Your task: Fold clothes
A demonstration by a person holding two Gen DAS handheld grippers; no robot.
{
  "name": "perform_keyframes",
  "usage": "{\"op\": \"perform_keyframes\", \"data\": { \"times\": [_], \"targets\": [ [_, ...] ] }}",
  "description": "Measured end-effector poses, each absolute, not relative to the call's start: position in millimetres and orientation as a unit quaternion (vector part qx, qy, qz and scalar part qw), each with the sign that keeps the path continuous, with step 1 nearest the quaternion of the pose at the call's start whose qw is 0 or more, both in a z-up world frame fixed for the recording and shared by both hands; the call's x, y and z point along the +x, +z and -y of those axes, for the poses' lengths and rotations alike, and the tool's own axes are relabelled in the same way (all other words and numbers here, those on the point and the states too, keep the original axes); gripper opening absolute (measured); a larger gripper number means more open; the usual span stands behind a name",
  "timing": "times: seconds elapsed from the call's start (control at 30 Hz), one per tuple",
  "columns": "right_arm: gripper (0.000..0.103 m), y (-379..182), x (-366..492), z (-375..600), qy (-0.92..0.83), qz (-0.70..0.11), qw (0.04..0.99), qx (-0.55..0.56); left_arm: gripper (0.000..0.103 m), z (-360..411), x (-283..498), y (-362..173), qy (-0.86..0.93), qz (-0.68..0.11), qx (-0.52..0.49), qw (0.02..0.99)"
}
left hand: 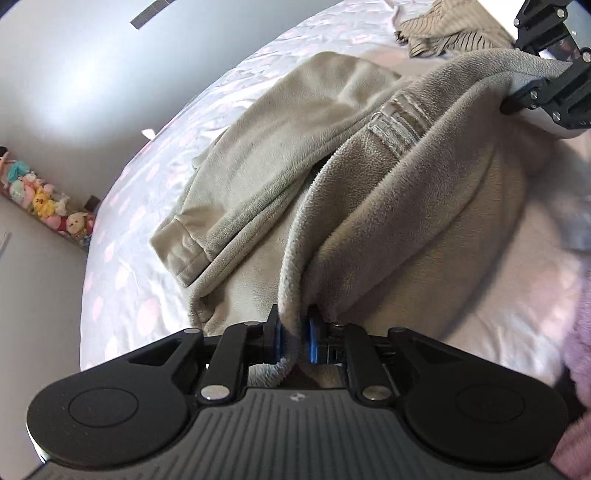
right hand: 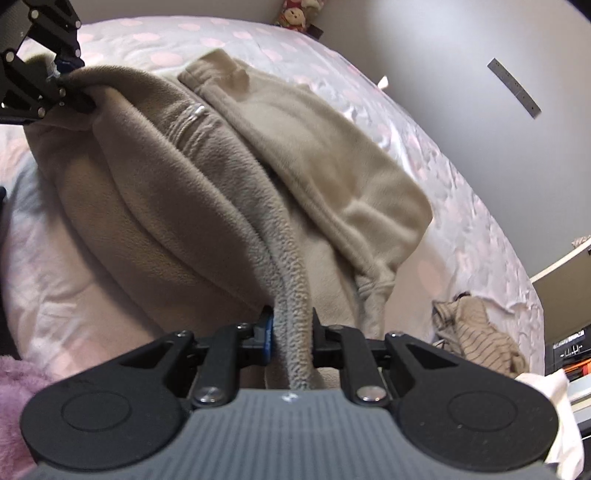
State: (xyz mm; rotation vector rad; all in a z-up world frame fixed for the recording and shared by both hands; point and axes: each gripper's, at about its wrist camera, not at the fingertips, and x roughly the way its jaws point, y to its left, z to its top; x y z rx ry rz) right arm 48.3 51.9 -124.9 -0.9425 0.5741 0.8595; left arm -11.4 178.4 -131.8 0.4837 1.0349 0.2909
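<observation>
A beige fleece garment [left hand: 388, 206] lies partly folded on the bed, with a sleeve and cuff [left hand: 181, 251] spread to the left. My left gripper [left hand: 293, 332] is shut on one end of the garment's thick edge. My right gripper [right hand: 291, 332] is shut on the other end of that edge and also shows in the left wrist view [left hand: 517, 99] at the top right. The edge is lifted and stretched between the two grippers. The garment [right hand: 207, 177] fills the right wrist view, and the left gripper [right hand: 70, 88] shows there at the top left.
The bed has a pale sheet with pink dots [left hand: 155, 177]. A striped brown garment [left hand: 443, 33] lies crumpled further off on the bed, also in the right wrist view [right hand: 476, 339]. A purple fluffy cloth [right hand: 14, 384] is near me. Plush toys [left hand: 48, 206] line a shelf by the wall.
</observation>
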Motion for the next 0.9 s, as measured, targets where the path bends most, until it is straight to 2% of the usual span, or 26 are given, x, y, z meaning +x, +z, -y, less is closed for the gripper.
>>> {"op": "perform_keyframes", "data": {
  "times": [0.13,0.17,0.23,0.3,0.5,0.53,0.63,0.67,0.7,0.8,0.9],
  "targets": [
    [0.019,-140.7,52.9,-53.6,0.393,-0.274,0.77,-0.422,0.016,-175.9,-13.2,-144.8,0.136,-0.485,0.24,0.83],
    [0.019,-142.3,54.6,-53.4,0.394,-0.278,0.77,-0.419,0.02,-177.9,-17.9,-144.3,0.133,-0.485,0.24,0.83],
    [0.021,-144.0,58.0,-52.7,0.395,-0.285,0.769,-0.415,0.032,-185.6,-22.4,-140.4,0.123,-0.487,0.24,0.831],
    [0.026,-142.7,61.3,-50.8,0.395,-0.289,0.765,-0.418,0.064,-184.9,-30.0,-139.2,0.103,-0.496,0.248,0.826],
    [0.053,-143.4,70.8,-39.1,0.391,-0.298,0.738,-0.462,0.075,-171.4,-50.3,-152.1,0.059,-0.522,0.304,0.795],
    [0.058,-144.6,71.9,-35.9,0.39,-0.3,0.731,-0.473,0.075,-169.2,-50.7,-157.1,0.061,-0.527,0.316,0.786],
    [0.059,-148.1,73.6,-25.0,0.387,-0.303,0.712,-0.501,0.073,-166.8,-49.2,-170.2,0.081,-0.545,0.341,0.761],
    [0.059,-148.4,72.8,-21.6,0.387,-0.303,0.709,-0.505,0.064,-167.9,-48.4,-171.0,0.083,-0.549,0.338,0.76],
    [0.059,-148.6,71.9,-18.2,0.387,-0.303,0.707,-0.509,0.059,-169.4,-47.6,-170.6,0.082,-0.551,0.33,0.762],
    [0.059,-149.3,69.4,-8.0,0.386,-0.303,0.698,-0.521,0.031,-173.4,-49.9,-162.2,0.083,-0.546,0.303,0.777],
    [0.059,-150.3,60.1,-1.2,0.383,-0.281,0.695,-0.539,0.019,-177.1,-55.6,-148.3,0.085,-0.531,0.272,0.798]
  ]
}}
